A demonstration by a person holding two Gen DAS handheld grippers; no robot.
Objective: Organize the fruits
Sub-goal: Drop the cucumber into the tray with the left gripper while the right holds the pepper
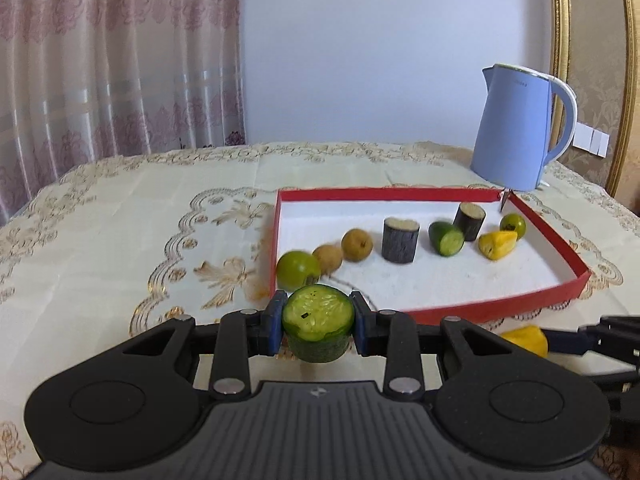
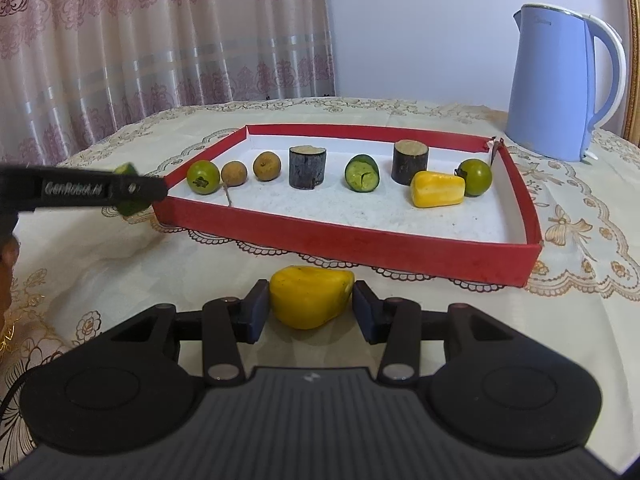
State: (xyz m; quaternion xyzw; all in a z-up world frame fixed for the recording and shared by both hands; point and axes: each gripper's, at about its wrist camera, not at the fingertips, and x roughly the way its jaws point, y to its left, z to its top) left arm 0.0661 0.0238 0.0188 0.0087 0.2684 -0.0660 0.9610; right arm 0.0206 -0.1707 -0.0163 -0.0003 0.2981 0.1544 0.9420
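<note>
My left gripper (image 1: 318, 316) is shut on a green cucumber chunk (image 1: 317, 310), cut face up, held a little above the tablecloth at the near left corner of the red tray (image 1: 496, 305). From the right wrist view it shows side-on at the left, with the left gripper (image 2: 158, 191) hiding most of the chunk (image 2: 125, 169). My right gripper (image 2: 310, 306) is shut on a yellow fruit piece (image 2: 308, 296) just in front of the tray's near wall (image 2: 360, 248). Inside the tray lie green round fruits (image 2: 203, 177), two brown longans (image 2: 267, 165), two dark cylinders (image 2: 307, 167), a cucumber piece (image 2: 362, 174) and a yellow piece (image 2: 437, 189).
A blue kettle (image 2: 556, 88) stands behind the tray's far right corner. A cream embroidered tablecloth (image 1: 140, 240) covers the table, with a curtain (image 1: 100, 60) behind on the left. Part of a person's hand (image 2: 8, 256) shows at the left edge.
</note>
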